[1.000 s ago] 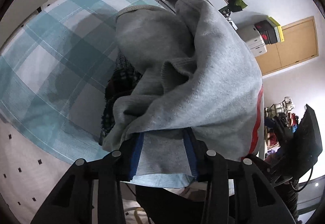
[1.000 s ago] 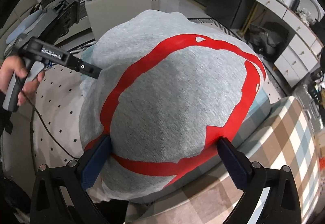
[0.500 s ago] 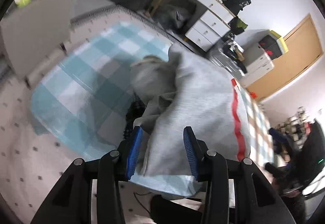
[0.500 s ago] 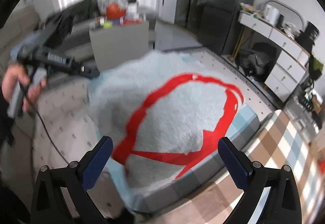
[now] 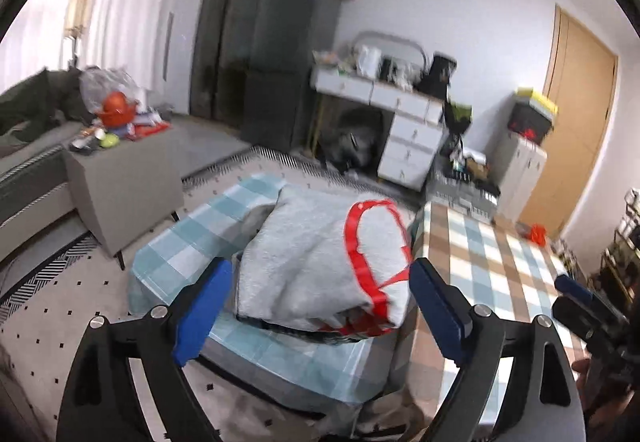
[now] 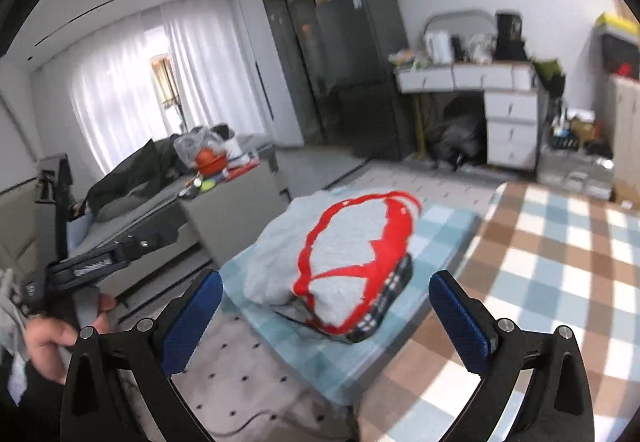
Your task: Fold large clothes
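A grey sweatshirt (image 5: 316, 262) with a red print lies folded in a bundle on the blue-checked bench (image 5: 188, 242), on top of a dark checked garment (image 6: 384, 302). My left gripper (image 5: 320, 306) hangs above and short of the bundle, its jaws opening, with no cloth between the blue pads. My right gripper (image 6: 326, 314) stands wide open, also clear of the sweatshirt (image 6: 340, 242). In the right wrist view the left gripper (image 6: 104, 258) shows at the left, held by a hand (image 6: 52, 338).
A brown-checked table (image 6: 560, 282) adjoins the bench (image 6: 440, 226) on the right. A grey ottoman (image 5: 120, 181) with clutter stands left, a sofa behind it. White drawers (image 5: 404, 133), dark cabinets and a wooden door (image 5: 576, 129) line the far wall. Dotted carpet (image 5: 48, 306) covers the floor.
Both grippers let go of the grey sweatshirt and drew back and up from it. The left jaws went from pinching the cloth to standing wide. The sweatshirt now rests on the bench.
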{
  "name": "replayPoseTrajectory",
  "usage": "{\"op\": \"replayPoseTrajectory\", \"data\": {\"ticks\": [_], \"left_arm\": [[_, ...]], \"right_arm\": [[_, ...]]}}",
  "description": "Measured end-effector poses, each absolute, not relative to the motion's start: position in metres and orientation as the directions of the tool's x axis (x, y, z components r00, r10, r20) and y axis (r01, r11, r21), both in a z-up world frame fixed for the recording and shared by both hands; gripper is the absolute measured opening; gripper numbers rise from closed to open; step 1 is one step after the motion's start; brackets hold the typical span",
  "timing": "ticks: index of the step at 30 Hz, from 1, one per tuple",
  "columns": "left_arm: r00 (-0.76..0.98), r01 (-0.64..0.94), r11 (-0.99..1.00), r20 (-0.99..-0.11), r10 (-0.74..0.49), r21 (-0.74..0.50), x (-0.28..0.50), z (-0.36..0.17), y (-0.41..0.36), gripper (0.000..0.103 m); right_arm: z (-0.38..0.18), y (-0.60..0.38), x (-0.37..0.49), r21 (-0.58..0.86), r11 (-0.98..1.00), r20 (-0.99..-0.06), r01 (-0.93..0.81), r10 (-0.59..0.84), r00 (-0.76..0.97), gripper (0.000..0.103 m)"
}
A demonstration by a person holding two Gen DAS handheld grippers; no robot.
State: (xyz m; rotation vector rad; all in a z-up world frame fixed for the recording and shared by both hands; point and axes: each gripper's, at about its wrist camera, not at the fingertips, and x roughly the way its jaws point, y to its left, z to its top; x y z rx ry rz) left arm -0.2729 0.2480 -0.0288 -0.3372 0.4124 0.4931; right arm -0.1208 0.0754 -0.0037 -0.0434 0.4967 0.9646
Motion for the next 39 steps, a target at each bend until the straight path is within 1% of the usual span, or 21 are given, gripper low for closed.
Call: {"op": "replayPoseTrajectory", "data": {"ticks": [3,5,7,10,13,16,22,25,31,39], "left_arm": [[0.791,-0.544,0.822,-0.428,0.437,-0.166,-0.28,-0.038,0.226,0.088],[0.79,-0.539,0.827,-0.433,0.433,-0.157,-0.278,-0.039,0.213,0.088],[0.784,-0.527,0.842,-0.449,0.429,-0.117,-0.272,-0.044,0.2,0.088],[0.785,-0.502,0.864,-0.433,0.444,-0.025,-0.271,-0.042,0.176,0.088],[0.809,-0.458,0.888,-0.431,0.399,-0.036,-0.272,-0.038,0.167,0.088],[0.819,-0.447,0.894,-0.417,0.394,-0.034,-0.271,-0.036,0.161,0.088],[0.818,-0.456,0.889,-0.414,0.399,-0.044,-0.27,-0.041,0.162,0.088],[0.815,-0.457,0.888,-0.424,0.394,-0.053,-0.272,-0.044,0.159,0.088],[0.803,-0.482,0.875,-0.419,0.424,-0.038,-0.279,-0.049,0.154,0.088],[0.799,-0.482,0.875,-0.432,0.419,-0.043,-0.281,-0.052,0.155,0.088]], "right_arm": [[-0.007,0.056,-0.14,0.128,0.609,-0.39,-0.783,0.757,0.524,0.103],[-0.012,0.044,-0.15,0.101,0.625,-0.38,-0.774,0.743,0.551,0.103],[-0.016,0.033,-0.156,0.102,0.642,-0.391,-0.76,0.728,0.563,0.103],[-0.028,0.024,-0.154,0.143,0.644,-0.43,-0.752,0.725,0.538,0.103],[-0.038,0.012,-0.155,0.148,0.675,-0.427,-0.722,0.703,0.569,0.103],[-0.043,0.001,-0.155,0.168,0.7,-0.413,-0.694,0.689,0.596,0.103],[-0.043,-0.01,-0.169,0.147,0.703,-0.376,-0.695,0.69,0.619,0.103],[-0.042,-0.01,-0.171,0.148,0.705,-0.373,-0.694,0.69,0.621,0.103],[-0.042,-0.01,-0.174,0.174,0.695,-0.361,-0.697,0.704,0.612,0.103],[-0.04,-0.003,-0.18,0.162,0.688,-0.36,-0.708,0.709,0.606,0.103]]}}
